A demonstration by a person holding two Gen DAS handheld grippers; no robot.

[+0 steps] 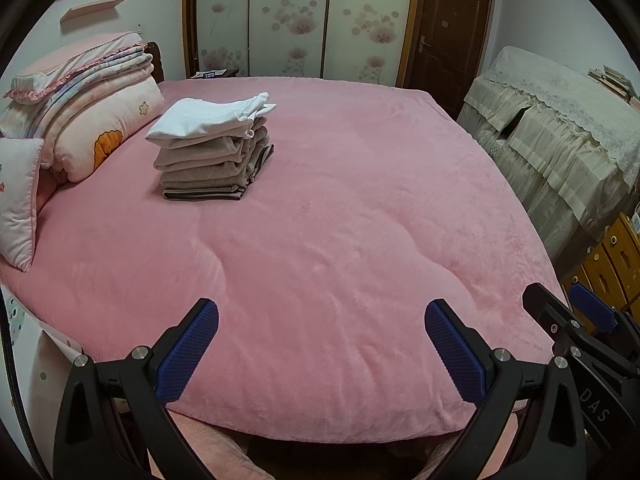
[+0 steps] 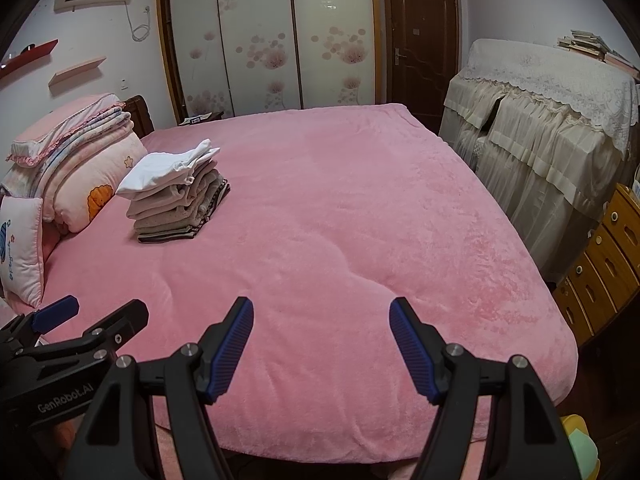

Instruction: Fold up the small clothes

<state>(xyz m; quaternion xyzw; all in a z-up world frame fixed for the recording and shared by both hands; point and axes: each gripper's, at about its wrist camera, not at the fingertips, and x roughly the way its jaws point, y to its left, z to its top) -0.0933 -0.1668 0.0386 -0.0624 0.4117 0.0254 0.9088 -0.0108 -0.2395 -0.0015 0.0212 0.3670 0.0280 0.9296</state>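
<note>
A stack of folded small clothes (image 1: 212, 148), white on top, beige and striped below, sits on the pink bed (image 1: 340, 240) at the far left, near the pillows. It also shows in the right wrist view (image 2: 176, 192). My left gripper (image 1: 320, 312) is open and empty, above the bed's near edge. My right gripper (image 2: 322, 312) is open and empty, beside it over the near edge. The right gripper shows at the right edge of the left wrist view (image 1: 580, 312); the left gripper shows at lower left of the right wrist view (image 2: 92, 316).
Folded quilts and pillows (image 1: 80, 112) lie at the bed's head on the left. A cloth-covered cabinet (image 2: 552, 128) and a wooden drawer chest (image 2: 600, 260) stand right of the bed. Wardrobe doors (image 2: 260, 40) and a brown door (image 2: 420, 40) stand behind.
</note>
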